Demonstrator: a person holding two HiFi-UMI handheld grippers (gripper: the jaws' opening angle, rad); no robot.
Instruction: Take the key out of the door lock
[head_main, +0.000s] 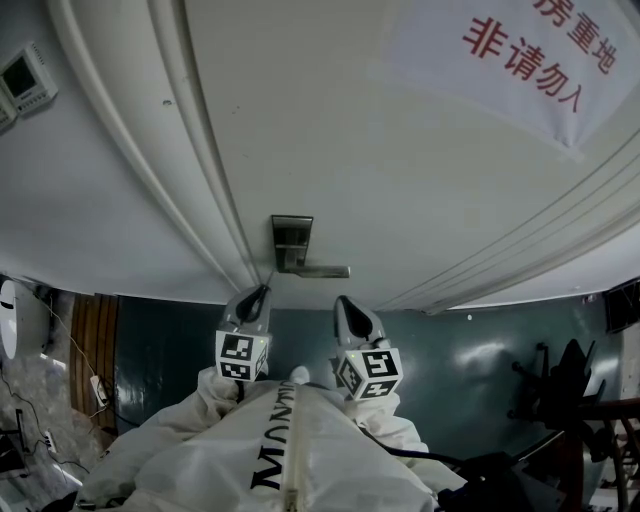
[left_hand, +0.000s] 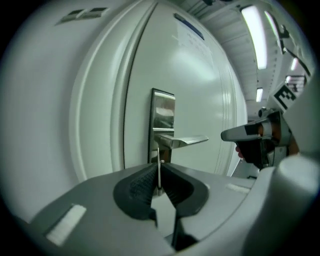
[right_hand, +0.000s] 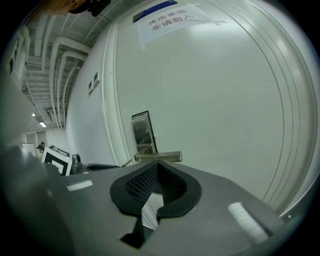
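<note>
My left gripper (head_main: 261, 293) is clamped on the key (left_hand: 159, 159), at the lock plate (left_hand: 163, 112) just under the handle (left_hand: 182, 142). I can't tell if its tip has cleared the lock. I'd pull straight back without twisting. My right gripper (right_hand: 157, 165) is closed on nothing.

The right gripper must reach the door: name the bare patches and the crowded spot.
Bare door right of the lock plate, above the lever handle. Crowded below the handle: left gripper, jaws shut on the key, right gripper beside.

head and both gripper views share the door lock (head_main: 291, 240)
</note>
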